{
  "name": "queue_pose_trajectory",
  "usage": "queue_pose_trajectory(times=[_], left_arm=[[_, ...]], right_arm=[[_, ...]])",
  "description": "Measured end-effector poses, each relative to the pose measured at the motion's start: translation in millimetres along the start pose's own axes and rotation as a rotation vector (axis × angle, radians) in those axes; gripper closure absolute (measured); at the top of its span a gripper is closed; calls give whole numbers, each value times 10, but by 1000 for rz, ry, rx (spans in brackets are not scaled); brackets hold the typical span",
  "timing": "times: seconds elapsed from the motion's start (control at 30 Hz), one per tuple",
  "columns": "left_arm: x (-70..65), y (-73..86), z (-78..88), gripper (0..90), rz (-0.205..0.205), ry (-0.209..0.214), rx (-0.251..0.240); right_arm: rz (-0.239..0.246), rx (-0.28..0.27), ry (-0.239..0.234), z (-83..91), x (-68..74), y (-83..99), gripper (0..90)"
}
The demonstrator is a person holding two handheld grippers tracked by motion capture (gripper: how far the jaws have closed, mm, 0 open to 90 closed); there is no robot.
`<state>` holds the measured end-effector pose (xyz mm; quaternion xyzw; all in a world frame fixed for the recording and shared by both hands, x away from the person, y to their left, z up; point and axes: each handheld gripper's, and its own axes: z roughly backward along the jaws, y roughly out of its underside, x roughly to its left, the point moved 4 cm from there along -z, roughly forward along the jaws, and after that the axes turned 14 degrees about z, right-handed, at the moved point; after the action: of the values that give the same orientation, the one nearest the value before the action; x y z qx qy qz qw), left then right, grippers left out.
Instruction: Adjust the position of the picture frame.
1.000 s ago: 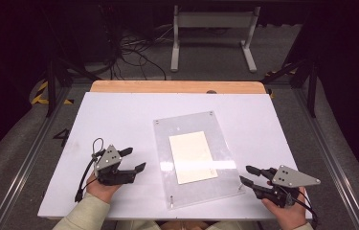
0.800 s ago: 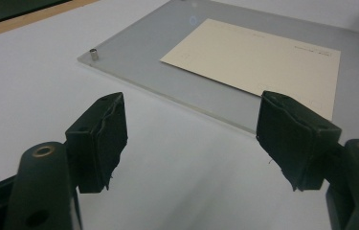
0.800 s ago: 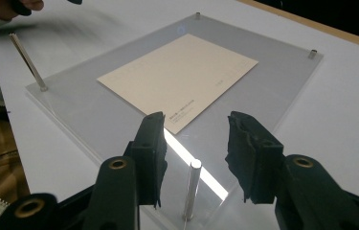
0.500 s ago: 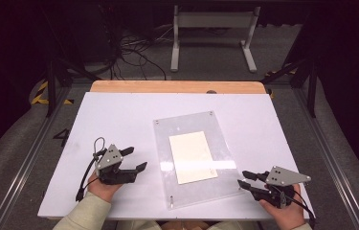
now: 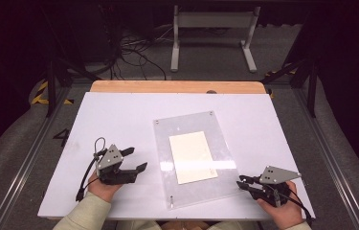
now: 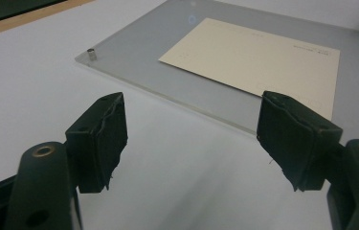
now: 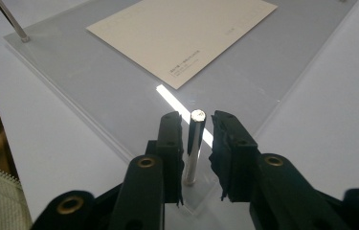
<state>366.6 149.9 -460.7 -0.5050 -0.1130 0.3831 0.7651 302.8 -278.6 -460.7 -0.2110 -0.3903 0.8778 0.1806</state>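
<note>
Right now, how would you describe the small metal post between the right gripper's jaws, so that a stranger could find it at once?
Look at the clear plastic sheet with a cream card in its middle, lying on the white table. Go to the sheet's corner nearest the right gripper. There a silver post stands upright; unlike the posts at the other corners, it has black jaws on both sides.

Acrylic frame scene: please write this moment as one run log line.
right gripper: jaws just closing around corner pin, contact unclear | left gripper: open, empty, beside acrylic frame | card: inside frame
</note>
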Motion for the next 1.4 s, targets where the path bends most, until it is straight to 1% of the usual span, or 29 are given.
queue_pose_trajectory(times=[0.17, 0.3, 0.37, 0.47, 0.53, 0.63, 0.7, 0.77, 0.83, 0.9, 0.97, 1.03, 1.07, 1.1, 1.17, 1.2, 1.27, 1.33, 1.4], left_arm=[[3, 1, -5, 261, -5, -2, 2], [2, 0, -5, 261, -1, -1, 0], [4, 1, -7, 261, -2, -2, 3], [5, 5, -12, 260, -2, -6, 7], [3, 8, -14, 260, 0, -8, 7], [2, 13, -17, 260, 2, -9, 6], [4, 18, -13, 260, 3, -14, 10], [6, 23, -13, 260, 4, -14, 11], [8, 28, -10, 260, 7, -16, 12], [13, 32, -5, 259, 8, -16, 14], [23, 36, -1, 259, 7, -22, 14], [37, 39, 5, 259, 11, -30, 15], [42, 38, 7, 258, 14, -30, 13], [46, 41, 9, 258, 27, -29, 13], [58, 46, 11, 257, 39, -31, 22], [68, 44, 12, 263, 39, -31, 28], [85, 43, 18, 273, 57, -38, 37], [102, 43, 24, 283, 68, -41, 43], [122, 43, 31, 285, 66, -52, 49]], right_arm=[[7, 5, -21, -8, 7, 5, 839], [9, 9, -18, -3, 10, -5, 844], [17, 6, -11, 10, 6, -34, 845], [19, 18, 26, 42, -47, -70, 846], [0, 21, 63, 69, -146, -75, 847], [-30, 37, 131, 91, -321, -85, 848], [-46, 41, 163, 101, -422, -94, 847], [-69, 45, 199, 105, -557, -101, 847], [-87, 49, 219, 96, -649, -98, 848], [-123, 62, 250, 71, -774, -81, 847], [-148, 92, 284, 27, -877, -61, 847], [-170, 105, 306, -6, -957, -46, 847], [-171, 106, 314, -16, -988, -42, 847], [-175, 105, 323, -26, -1017, -39, 847], [-180, 101, 345, -51, -1104, -30, 847], [-186, 93, 357, -64, -1141, -23, 847], [-201, 83, 382, -102, -1212, 4, 847], [-222, 100, 403, -170, -1277, 59, 845], [-261, 121, 394, -242, -1322, 139, 844]])
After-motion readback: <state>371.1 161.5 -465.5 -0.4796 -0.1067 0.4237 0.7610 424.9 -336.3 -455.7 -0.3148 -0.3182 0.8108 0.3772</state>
